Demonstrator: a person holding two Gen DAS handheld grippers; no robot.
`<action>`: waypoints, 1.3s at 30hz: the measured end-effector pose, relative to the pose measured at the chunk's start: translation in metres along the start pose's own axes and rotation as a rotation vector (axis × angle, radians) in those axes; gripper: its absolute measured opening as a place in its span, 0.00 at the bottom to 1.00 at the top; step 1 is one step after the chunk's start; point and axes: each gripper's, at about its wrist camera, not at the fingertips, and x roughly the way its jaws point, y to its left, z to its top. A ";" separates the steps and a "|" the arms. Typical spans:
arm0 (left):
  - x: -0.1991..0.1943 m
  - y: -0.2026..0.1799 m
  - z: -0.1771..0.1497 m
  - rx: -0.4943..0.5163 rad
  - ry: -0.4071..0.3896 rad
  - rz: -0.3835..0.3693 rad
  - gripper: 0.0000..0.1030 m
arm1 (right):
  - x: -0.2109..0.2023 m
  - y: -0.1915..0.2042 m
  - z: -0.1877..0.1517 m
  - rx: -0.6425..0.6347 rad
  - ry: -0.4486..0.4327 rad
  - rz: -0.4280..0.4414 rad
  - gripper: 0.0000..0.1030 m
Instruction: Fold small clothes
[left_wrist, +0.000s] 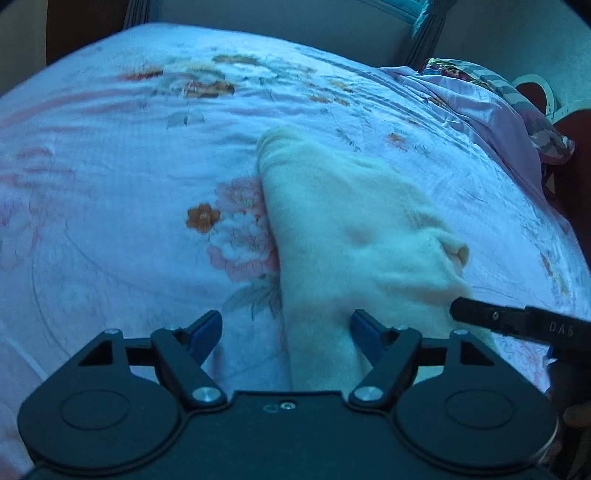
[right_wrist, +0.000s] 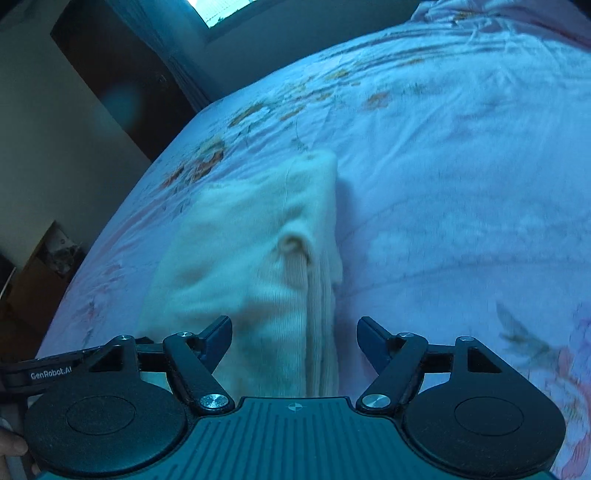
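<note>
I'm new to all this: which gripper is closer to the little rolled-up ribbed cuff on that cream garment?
Right. The right gripper straddles the garment just below the cuff. The left gripper stands at its other edge.

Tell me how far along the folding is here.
Done: the cream knit garment lies folded into a narrow strip on the floral bedsheet. In hand: nothing; the left gripper and right gripper stand open over its near end. Left: probably one more fold.
</note>
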 end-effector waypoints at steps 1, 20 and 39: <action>0.003 0.004 -0.003 -0.030 0.013 -0.012 0.71 | 0.000 -0.002 -0.006 0.005 0.021 0.009 0.72; -0.008 -0.023 0.001 0.138 -0.009 0.059 0.26 | -0.029 0.022 -0.019 -0.069 0.019 -0.002 0.22; -0.002 -0.066 0.014 0.194 -0.054 0.102 0.41 | -0.007 0.050 -0.005 -0.314 -0.110 -0.152 0.22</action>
